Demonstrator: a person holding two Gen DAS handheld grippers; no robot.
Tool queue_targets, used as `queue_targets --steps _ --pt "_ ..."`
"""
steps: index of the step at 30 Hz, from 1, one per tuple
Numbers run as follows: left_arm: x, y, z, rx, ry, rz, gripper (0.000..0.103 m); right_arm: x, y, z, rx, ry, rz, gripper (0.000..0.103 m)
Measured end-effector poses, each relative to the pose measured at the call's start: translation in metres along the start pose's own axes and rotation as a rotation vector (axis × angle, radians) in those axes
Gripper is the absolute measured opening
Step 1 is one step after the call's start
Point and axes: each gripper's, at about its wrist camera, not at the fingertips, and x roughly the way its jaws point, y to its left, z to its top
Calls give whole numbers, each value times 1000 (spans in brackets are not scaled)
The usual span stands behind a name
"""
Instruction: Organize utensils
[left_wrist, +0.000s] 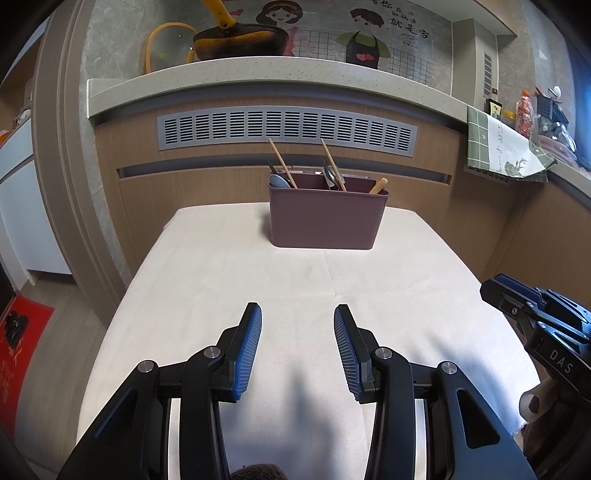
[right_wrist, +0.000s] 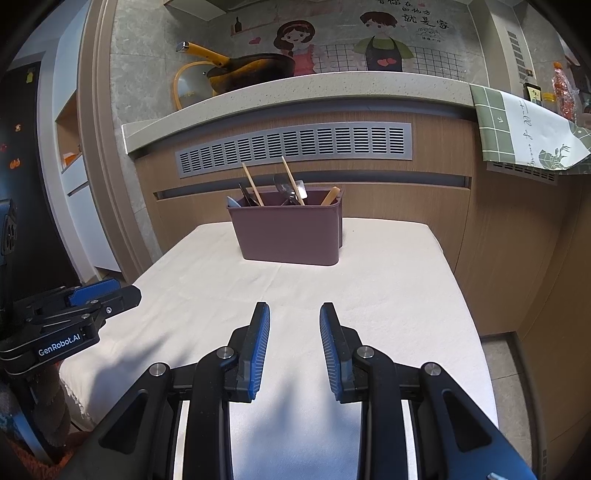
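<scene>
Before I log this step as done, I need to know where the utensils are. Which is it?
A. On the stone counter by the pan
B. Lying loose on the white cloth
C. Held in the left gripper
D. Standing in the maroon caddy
D: chopsticks, spoons and a wooden handle stand in the maroon caddy; the white cloth is bare of utensils.

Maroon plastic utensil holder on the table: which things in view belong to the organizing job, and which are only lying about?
Belong to the job:
- maroon plastic utensil holder
- two long wooden chopsticks standing in it
- metal spoons in it
- short wooden handle in it

Only lying about:
- black pan with yellow handle on the counter
- yellow-rimmed glass lid
- green checked cloth
</scene>
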Motion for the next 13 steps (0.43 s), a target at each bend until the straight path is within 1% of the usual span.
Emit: queue_targets --steps 9,13 --pt "1 4 -1 -20 6 1 42 1 1 1 -1 3 -6 26" --pt "4 11 -2 -52 14 -21 42 2 2 2 -2 7 -9 26"
